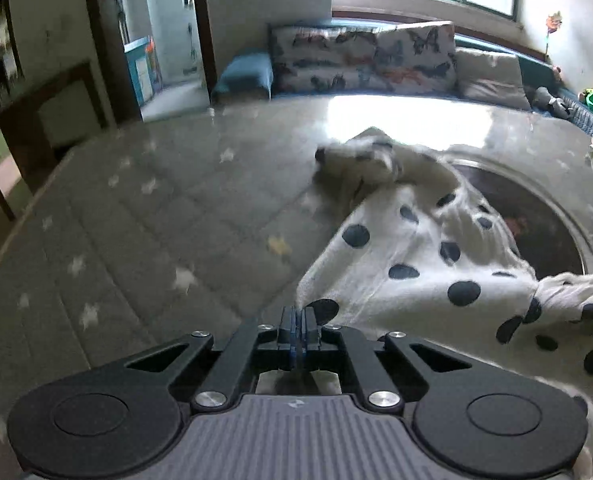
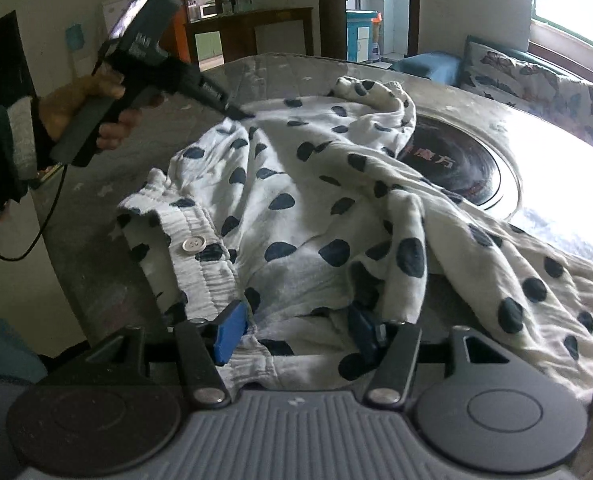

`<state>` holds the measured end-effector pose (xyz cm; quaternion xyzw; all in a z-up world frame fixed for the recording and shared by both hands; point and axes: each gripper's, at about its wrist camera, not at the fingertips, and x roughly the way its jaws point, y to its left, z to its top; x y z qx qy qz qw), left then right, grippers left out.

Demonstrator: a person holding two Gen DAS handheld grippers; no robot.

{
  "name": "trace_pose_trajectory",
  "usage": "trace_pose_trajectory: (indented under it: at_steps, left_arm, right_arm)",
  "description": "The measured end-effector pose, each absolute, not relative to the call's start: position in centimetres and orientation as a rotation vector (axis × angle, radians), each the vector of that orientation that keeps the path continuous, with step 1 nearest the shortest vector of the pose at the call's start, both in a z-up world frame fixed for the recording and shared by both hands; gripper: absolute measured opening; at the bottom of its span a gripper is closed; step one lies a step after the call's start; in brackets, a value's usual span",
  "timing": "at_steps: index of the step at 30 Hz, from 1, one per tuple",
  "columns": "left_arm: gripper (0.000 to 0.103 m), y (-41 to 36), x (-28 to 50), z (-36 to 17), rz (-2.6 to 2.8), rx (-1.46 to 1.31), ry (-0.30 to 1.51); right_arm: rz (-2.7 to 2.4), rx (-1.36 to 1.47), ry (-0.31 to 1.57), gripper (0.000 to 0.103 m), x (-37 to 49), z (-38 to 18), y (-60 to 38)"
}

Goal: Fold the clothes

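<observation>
While the polka-dot trousers (image 2: 296, 200) lie rumpled across the counter (image 1: 144, 216), the left tongs (image 1: 299, 320) are pressed together, pinching their edge, and the right tongs (image 2: 296, 330) stand spread over the buttoned waistband (image 2: 200, 256).

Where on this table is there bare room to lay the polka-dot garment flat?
The free stretch is the star-patterned tabletop left of the polka-dot garment, out to the table's left edge. A second bare strip runs behind the garment toward the butterfly cushion. The right is crowded: cloth covers part of the round inset.
</observation>
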<state>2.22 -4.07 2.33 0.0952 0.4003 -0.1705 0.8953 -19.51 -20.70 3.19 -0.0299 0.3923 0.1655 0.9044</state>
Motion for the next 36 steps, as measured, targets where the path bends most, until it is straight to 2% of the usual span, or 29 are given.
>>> trace_pose_trajectory:
  at_steps: [2, 4, 5, 14, 23, 26, 28, 29, 30, 36]
  left_arm:
    - [0.012, -3.9, 1.8, 2.7, -0.350, 0.203, 0.823]
    - [0.023, -3.7, 1.2, 3.5, -0.350, 0.212, 0.788]
    - [0.032, -3.6, 0.9, 4.0, -0.344, 0.218, 0.765]
    - [0.032, -6.0, -4.7, 7.3, -0.398, 0.322, 0.570]
    - [0.033, -12.7, -11.3, 5.1, -0.791, 0.376, 0.636]
    - [0.033, -14.6, -13.0, 3.5, -0.887, 0.413, 0.665]
    - [0.033, -15.3, -14.0, 2.8, -0.925, 0.438, 0.673]
    - [0.033, -15.5, -14.3, 2.5, -0.942, 0.447, 0.679]
    - [0.033, -15.7, -14.6, 2.2, -0.958, 0.455, 0.687]
    - [0.034, -15.3, -15.3, 1.8, -0.991, 0.465, 0.691]
  right_arm:
    - [0.351, -0.024, 0.801, 0.058, -19.9, 4.0, -21.4]
    - [0.313, 0.004, 0.799, 0.058, -19.9, 4.4, -22.7]
    - [0.278, 0.013, 0.800, 0.058, -19.9, 4.4, -23.6]
    - [-0.037, 0.102, 0.804, 0.059, -19.4, 4.5, -31.9]
    - [-0.298, 0.207, 0.809, 0.058, -18.8, 3.9, -40.2]
    - [-0.290, 0.196, 0.834, 0.052, -18.4, 3.0, -40.8]
    - [-0.287, 0.155, 0.844, 0.035, -17.9, 3.0, -40.7]
    - [-0.288, 0.129, 0.844, 0.030, -17.6, 3.1, -40.5]
    - [-0.289, 0.103, 0.845, 0.020, -17.4, 3.1, -40.4]
    - [-0.301, -0.097, 0.804, 0.019, -13.9, 5.0, -40.0]
